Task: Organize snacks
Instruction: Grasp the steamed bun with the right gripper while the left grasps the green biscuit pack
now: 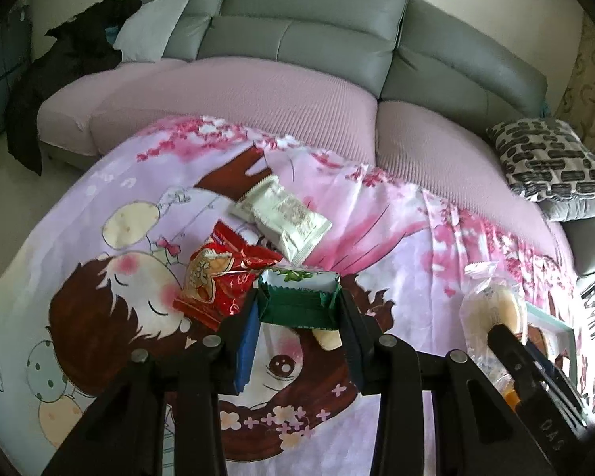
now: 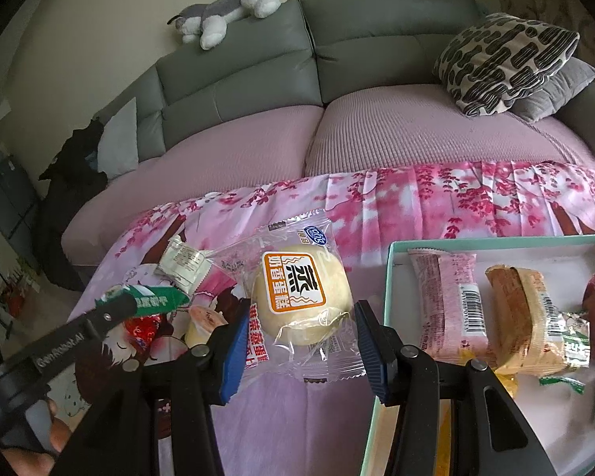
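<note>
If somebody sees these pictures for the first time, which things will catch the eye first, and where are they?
First is the steamed cake in a clear wrapper, gripped between the fingers of the right tool, just left of the mint-edged tray that already holds several snacks. Next, the left tool pinches a green-and-white packet above the bright cartoon cloth, beside a red packet.

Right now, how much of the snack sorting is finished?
Done: several packets already lie in the teal box. In hand: the left gripper holds a green packet, and the right gripper holds a wrapped steamed cake. Left: the red packet and white packets.
</note>
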Demonstrator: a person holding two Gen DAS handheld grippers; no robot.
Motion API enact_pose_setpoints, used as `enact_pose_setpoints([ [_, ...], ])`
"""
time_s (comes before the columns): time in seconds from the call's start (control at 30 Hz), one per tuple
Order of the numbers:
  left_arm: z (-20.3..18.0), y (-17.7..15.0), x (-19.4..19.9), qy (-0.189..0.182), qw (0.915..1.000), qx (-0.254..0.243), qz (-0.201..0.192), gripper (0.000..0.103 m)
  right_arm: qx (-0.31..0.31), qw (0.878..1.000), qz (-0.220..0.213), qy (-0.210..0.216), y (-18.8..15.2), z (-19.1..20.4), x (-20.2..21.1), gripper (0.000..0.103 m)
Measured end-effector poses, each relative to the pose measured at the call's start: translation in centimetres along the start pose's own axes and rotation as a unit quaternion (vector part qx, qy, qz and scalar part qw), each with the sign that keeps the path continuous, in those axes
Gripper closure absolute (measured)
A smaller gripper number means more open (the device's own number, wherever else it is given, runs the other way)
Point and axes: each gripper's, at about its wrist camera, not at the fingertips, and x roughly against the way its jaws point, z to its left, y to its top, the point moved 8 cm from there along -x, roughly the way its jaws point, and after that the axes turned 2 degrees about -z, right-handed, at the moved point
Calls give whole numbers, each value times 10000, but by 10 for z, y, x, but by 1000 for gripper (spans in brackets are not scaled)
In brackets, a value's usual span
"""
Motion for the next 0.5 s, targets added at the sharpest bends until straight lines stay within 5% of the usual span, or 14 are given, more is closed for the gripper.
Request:
enact_pose_setpoints([
  [0.5, -15, 14, 31, -115, 9991, -87, -395, 63, -97, 9999, -67, -12, 3, -11, 12, 50],
])
